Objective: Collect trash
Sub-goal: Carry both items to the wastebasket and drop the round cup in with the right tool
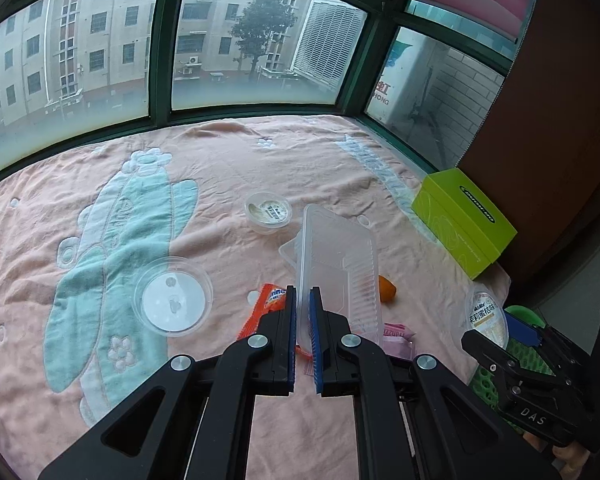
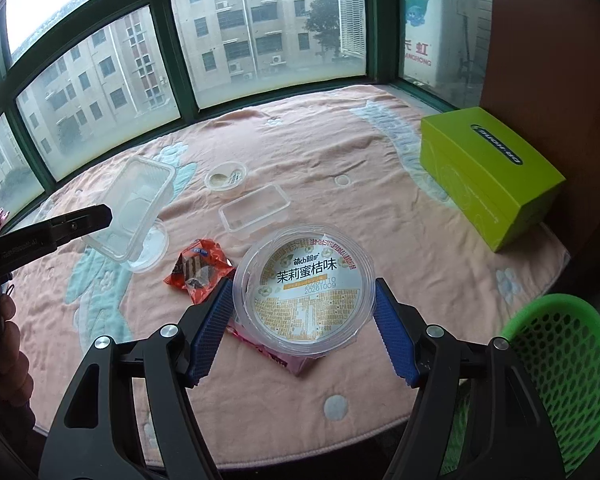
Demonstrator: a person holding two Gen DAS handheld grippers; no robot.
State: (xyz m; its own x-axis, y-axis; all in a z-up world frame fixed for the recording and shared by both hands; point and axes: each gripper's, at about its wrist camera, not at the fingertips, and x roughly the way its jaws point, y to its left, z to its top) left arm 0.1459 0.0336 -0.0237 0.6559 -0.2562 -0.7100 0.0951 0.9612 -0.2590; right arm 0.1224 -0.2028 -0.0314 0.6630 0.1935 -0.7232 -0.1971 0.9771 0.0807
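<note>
My left gripper (image 1: pixel 303 296) is shut on the rim of a clear rectangular plastic tray (image 1: pixel 340 264) and holds it tilted above the pink blanket (image 1: pixel 228 152). From the right wrist view, that tray (image 2: pixel 134 208) hangs at the left beside the left gripper (image 2: pixel 106 216). My right gripper (image 2: pixel 303 286) is shut on a round clear cup with a printed foil lid (image 2: pixel 306 292), its blue pads pressing both sides. In the left wrist view the cup (image 1: pixel 486 316) and the right gripper (image 1: pixel 500 334) sit at the right edge.
On the blanket lie a second clear tray (image 2: pixel 256 208), a small round cup (image 2: pixel 226 178), a round clear lid (image 1: pixel 172 298), an orange snack wrapper (image 2: pixel 200 270), an orange scrap (image 1: pixel 387 289) and a pink packet (image 2: pixel 288 356). A green box (image 2: pixel 488 176) stands right. A green mesh basket (image 2: pixel 568 368) is lower right.
</note>
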